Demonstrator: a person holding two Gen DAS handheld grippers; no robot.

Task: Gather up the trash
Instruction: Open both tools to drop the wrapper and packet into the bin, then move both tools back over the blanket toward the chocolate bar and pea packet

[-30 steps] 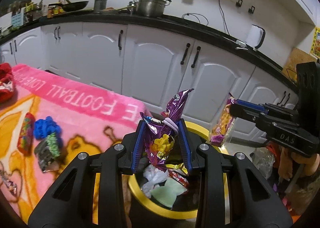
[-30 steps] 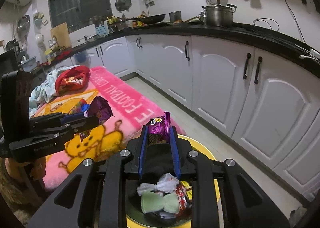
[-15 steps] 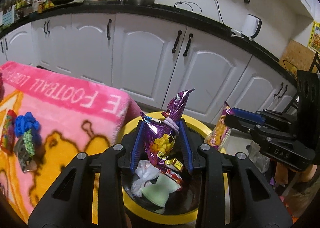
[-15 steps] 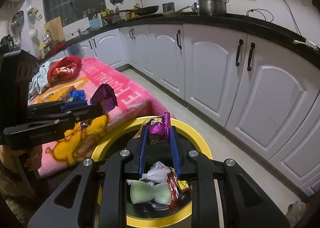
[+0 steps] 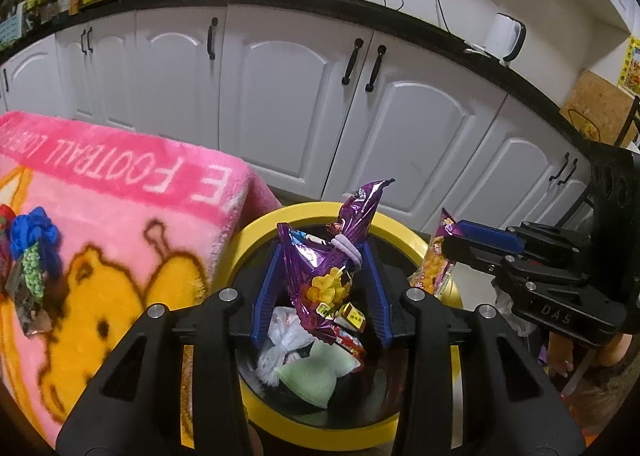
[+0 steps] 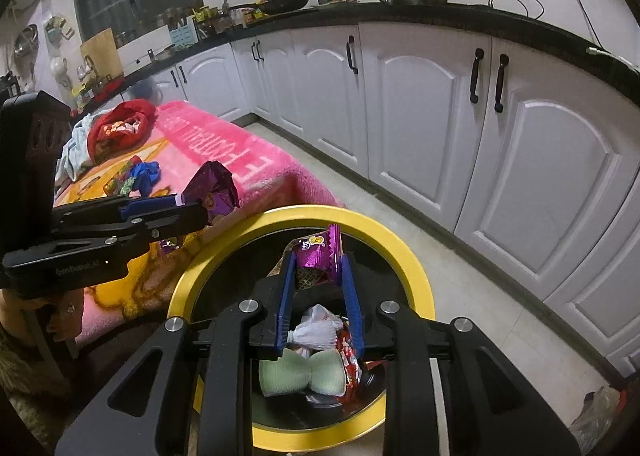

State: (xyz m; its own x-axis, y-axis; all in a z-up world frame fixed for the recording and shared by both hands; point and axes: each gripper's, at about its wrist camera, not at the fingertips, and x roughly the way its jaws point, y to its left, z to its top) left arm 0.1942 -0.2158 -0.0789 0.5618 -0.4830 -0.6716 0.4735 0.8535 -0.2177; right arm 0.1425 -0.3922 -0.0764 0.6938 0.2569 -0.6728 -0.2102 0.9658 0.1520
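Note:
A yellow-rimmed black trash bin stands beside the pink blanket; it also shows in the right wrist view. My left gripper is shut on a purple snack bag held over the bin's opening. My right gripper is shut on a smaller purple and orange wrapper, also over the bin. In the left wrist view the right gripper's wrapper hangs at the bin's right rim. White tissue, a green cloth and red wrappers lie inside the bin.
The pink blanket carries a blue scrunchie and small wrappers. A red cloth lies at its far end. White kitchen cabinets stand behind, with grey floor between them and the bin.
Both grippers have moved forward and down over the bin, which now fills more of each view. Both still hold their wrappers.

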